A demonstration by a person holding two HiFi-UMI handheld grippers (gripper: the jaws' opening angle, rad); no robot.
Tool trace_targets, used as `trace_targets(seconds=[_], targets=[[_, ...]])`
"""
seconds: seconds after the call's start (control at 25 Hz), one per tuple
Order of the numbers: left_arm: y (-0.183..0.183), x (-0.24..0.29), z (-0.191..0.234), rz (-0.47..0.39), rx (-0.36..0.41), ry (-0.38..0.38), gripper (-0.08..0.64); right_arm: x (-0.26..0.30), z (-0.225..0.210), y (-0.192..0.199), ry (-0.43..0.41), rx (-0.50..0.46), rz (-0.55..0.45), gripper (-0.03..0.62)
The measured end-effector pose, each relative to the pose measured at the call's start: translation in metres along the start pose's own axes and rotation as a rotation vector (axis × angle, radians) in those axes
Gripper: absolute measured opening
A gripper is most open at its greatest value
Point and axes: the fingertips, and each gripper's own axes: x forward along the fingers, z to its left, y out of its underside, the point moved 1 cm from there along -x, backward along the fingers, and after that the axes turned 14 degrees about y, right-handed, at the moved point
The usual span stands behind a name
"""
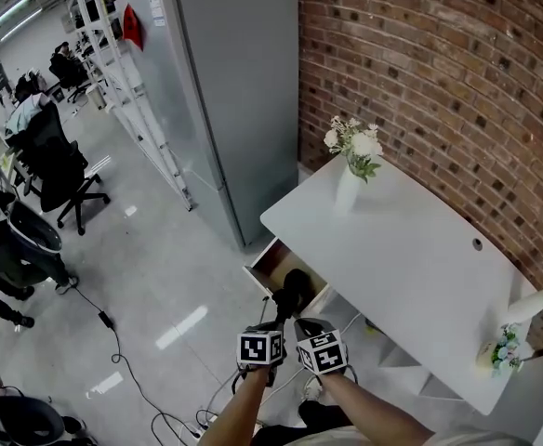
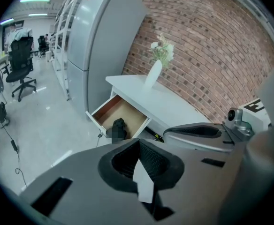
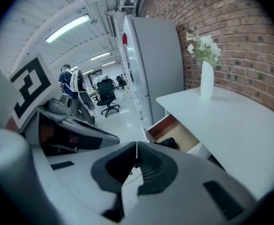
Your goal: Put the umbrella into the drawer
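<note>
Brick wall [image 1: 420,63] (grey floor [image 1: 141,277])
</note>
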Motion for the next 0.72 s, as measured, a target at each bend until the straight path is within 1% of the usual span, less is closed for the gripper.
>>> trace_targets(seconds=[0.16, 0.4, 0.56, 0.72], targets=[[0.001, -0.019, -0.009, -0.035, -0.011, 0.01, 0.008, -0.017, 0.016, -0.011, -0.027, 0.007, -0.042, 0.018], [0.006, -0.053, -0.02, -0.079, -0.01, 0.012, 0.008, -0.042, 0.04, -0.017, -0.058, 0.033, -0.064, 0.018], [0.005, -0.071, -0.029, -0.116, 0.012, 0.017, 0.009, -0.057, 0.05, -0.023, -0.072, 0.021, -0.107, 0.018], [0.008, -0.089, -0.038, -0.148, 0.033, 0.033, 0.009, -0.072, 0.059, -0.033, -0.087, 0.045, -0.151, 0.018]])
